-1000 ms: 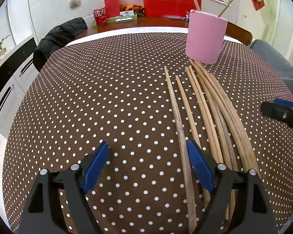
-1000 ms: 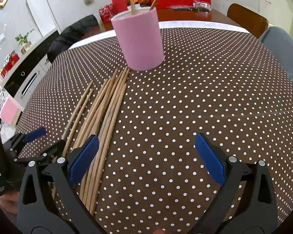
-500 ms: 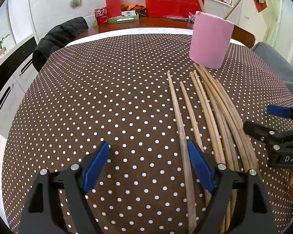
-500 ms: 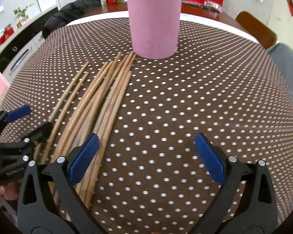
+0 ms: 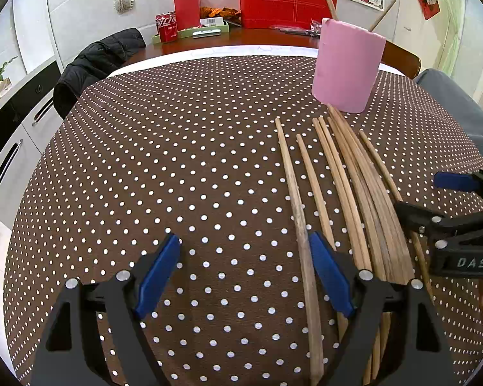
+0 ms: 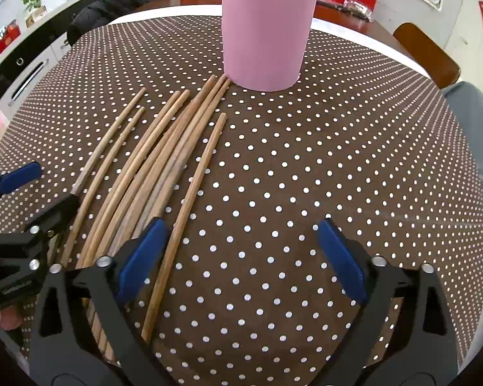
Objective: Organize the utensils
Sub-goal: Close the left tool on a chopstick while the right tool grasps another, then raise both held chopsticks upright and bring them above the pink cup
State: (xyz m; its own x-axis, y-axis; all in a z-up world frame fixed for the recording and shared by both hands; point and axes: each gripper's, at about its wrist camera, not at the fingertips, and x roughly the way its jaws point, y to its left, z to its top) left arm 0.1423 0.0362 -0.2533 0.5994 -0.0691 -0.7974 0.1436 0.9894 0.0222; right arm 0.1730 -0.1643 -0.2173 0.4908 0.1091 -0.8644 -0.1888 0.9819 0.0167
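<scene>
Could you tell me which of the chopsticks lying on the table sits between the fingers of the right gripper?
The lone chopstick at the pile's right edge, lying apart from the bundled chopsticks; it alone runs between the open right gripper fingers, near the left pad.

Black jacket (image 5: 96,61) on chair, red bag (image 5: 281,8) & cola can (image 5: 166,27) on back desk.

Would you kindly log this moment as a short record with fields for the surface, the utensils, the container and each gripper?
surface: table with brown polka-dot cloth
utensils: loose chopsticks lying side by side in front of the holder
container: pink holder, upright, two sticks already in it
left gripper: open, one chopstick between its fingers, not gripped
right gripper: open, jaws just closing, rightmost chopstick between them, not pressed yet
</scene>
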